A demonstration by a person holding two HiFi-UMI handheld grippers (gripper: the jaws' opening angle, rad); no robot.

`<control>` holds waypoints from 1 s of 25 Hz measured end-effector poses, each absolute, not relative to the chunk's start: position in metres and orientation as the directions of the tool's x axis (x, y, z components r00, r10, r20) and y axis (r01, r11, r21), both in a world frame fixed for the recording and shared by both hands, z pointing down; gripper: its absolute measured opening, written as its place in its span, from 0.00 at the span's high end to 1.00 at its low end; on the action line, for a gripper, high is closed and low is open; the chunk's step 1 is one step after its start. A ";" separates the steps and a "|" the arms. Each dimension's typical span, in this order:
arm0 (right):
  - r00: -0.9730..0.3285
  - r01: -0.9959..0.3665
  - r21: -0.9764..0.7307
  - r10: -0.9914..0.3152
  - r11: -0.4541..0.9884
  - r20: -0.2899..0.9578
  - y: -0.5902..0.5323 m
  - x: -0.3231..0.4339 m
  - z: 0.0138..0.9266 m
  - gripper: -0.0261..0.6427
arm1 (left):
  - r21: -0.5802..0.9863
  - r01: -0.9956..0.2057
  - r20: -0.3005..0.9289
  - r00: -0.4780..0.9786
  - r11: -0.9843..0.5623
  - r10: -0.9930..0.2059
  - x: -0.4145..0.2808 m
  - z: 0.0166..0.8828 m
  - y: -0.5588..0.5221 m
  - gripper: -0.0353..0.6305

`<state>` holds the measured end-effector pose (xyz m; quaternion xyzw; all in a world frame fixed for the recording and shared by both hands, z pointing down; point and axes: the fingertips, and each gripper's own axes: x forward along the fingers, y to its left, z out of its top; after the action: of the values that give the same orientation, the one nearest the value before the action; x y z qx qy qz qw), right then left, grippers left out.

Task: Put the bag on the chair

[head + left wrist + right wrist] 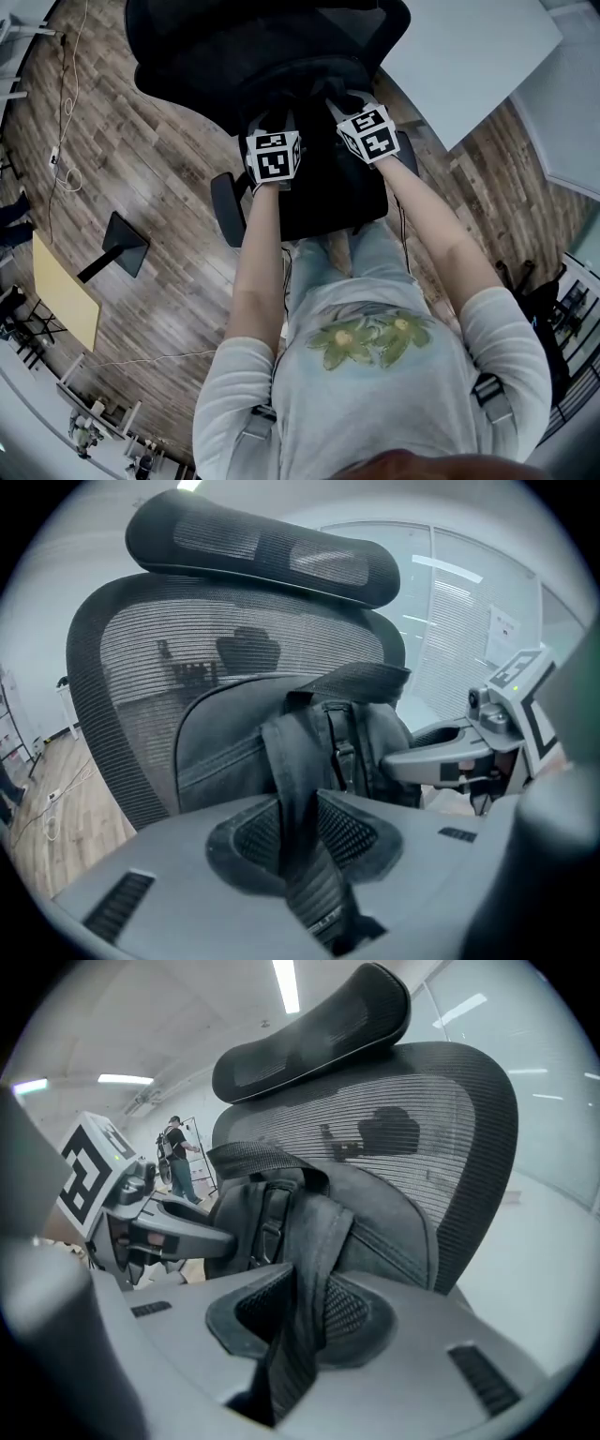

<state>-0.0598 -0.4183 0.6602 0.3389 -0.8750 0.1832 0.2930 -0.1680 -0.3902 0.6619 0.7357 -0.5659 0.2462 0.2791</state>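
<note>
Bright ceiling strips (284,986); fisheye-dark corners; soft, blurred foreground

Both arms reach forward and down. Left forearm (257,253) and right forearm (439,234) are bare and roughly parallel, sleeves ending near the elbows. Left tongs (302,844) and right tongs (295,1324) sit side by side, near each other, marker cubes facing up. Left jaws are opening on a narrow gap, with a backpack strap (298,761) between the pads and touching both. Right jaws are opening likewise, with a second strap (314,1241) between the pads, touching.

White tables (469,56) stand on a wood-plank floor (169,187).
</note>
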 end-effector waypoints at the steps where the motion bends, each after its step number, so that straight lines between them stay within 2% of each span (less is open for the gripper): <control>1: -0.610 -0.694 -0.147 -0.467 0.705 0.640 -0.415 -0.062 0.659 0.83 | 0.128 -0.971 0.684 0.233 -0.200 -0.691 -0.169 0.661 -0.389 0.78; 3: -0.626 -0.674 -0.179 -0.424 0.717 0.655 -0.408 -0.068 0.659 0.68 | 0.123 -0.970 0.703 0.234 -0.209 -0.672 -0.169 0.662 -0.386 0.70; 6: -0.601 -0.683 -0.157 -0.427 0.713 0.676 -0.402 -0.066 0.656 0.61 | 0.105 -0.969 0.729 0.227 -0.222 -0.645 -0.166 0.662 -0.381 0.54; 10: -0.558 -0.743 -0.114 -0.517 0.659 0.650 -0.402 -0.048 0.638 0.58 | 0.088 -0.980 0.709 0.186 -0.177 -0.680 -0.176 0.642 -0.371 0.51; 15: -0.605 -0.745 -0.140 -0.572 0.652 0.554 -0.383 -0.042 0.598 0.59 | 0.113 -0.972 0.623 0.231 -0.206 -0.747 -0.178 0.597 -0.350 0.52; 17: -0.630 -0.732 -0.127 -0.593 0.670 0.502 -0.373 -0.046 0.578 0.64 | 0.121 -0.965 0.584 0.260 -0.234 -0.769 -0.176 0.577 -0.341 0.54; 19: -0.651 -0.721 -0.110 -0.614 0.685 0.445 -0.361 -0.050 0.558 0.74 | 0.145 -0.954 0.547 0.299 -0.263 -0.782 -0.171 0.560 -0.329 0.57; 20: -0.660 -0.717 -0.102 -0.624 0.690 0.419 -0.354 -0.052 0.548 0.76 | 0.158 -0.949 0.530 0.315 -0.274 -0.787 -0.169 0.552 -0.323 0.58; 25: -0.690 -0.707 -0.108 -0.647 0.699 0.324 -0.316 -0.055 0.506 0.92 | 0.176 -0.941 0.448 0.337 -0.288 -0.828 -0.160 0.510 -0.291 0.73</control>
<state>-0.0547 -0.3159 0.5064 0.3710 -0.9123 0.1128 0.1318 -0.1600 -0.2913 0.5100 0.7908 -0.5595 0.1360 0.2076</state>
